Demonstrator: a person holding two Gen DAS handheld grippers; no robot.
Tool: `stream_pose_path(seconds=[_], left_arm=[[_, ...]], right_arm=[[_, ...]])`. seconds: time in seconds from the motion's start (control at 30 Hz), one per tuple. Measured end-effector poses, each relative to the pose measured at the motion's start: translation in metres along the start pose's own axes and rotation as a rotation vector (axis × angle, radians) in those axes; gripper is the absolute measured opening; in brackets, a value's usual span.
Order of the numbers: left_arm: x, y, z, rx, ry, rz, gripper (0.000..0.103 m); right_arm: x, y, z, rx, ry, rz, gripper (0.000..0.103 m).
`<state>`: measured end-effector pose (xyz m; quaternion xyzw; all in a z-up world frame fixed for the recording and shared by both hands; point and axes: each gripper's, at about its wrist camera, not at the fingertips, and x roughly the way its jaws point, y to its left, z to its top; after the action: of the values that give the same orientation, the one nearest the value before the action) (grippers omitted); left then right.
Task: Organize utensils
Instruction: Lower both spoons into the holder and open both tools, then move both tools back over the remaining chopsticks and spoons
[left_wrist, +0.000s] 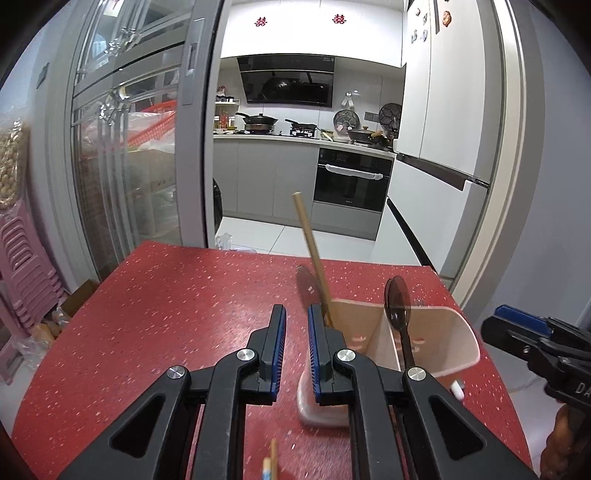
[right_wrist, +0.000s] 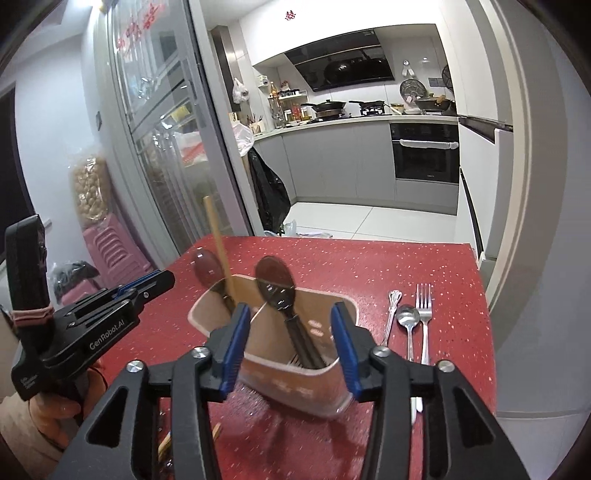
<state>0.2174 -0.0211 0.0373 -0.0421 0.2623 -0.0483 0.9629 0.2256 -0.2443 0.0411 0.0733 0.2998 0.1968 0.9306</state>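
Note:
A beige two-compartment utensil holder stands on the red speckled table. It holds a wooden chopstick and two dark translucent spoons, one per compartment. My left gripper is open and empty just left of the holder. My right gripper is open, its fingers either side of the holder's near end. A metal spoon, fork and another metal utensil lie right of the holder.
Wooden chopstick ends lie at the table's near edge. A white item lies behind the holder's right side. A glass sliding door stands left; pink stools are stacked beside the table.

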Motion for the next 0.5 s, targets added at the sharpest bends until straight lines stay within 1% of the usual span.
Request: stream_pose_path(seconds=[0.1,0.2,0.33,0.43,0.47,0.5], left_arm=[[-0.015,0.013,-0.011,-0.022,0.023,0.003,0.036],[-0.030,0.025,-0.023,-0.041,0.042,0.013,0.036],[-0.046,0.044,-0.043,-0.071,0.077,0.025,0.036],[-0.055,0.057,-0.059,-0.087,0.102,0.032,0.037],[-0.057,0.060,-0.062,-0.093,0.108,0.035,0.047],[-0.061,0.067,-0.069,-0.107,0.121,0.050,0.102]], right_arm=[[-0.013,0.009,-0.006,0.011,0.010,0.004,0.062],[-0.023,0.018,-0.017,0.023,0.031,0.011,0.066],[-0.030,0.031,-0.036,0.046,0.079,0.024,0.076],[-0.030,0.039,-0.049,0.057,0.123,0.027,0.080],[-0.030,0.044,-0.056,0.058,0.142,0.023,0.080],[-0.030,0.045,-0.061,0.058,0.155,0.023,0.081]])
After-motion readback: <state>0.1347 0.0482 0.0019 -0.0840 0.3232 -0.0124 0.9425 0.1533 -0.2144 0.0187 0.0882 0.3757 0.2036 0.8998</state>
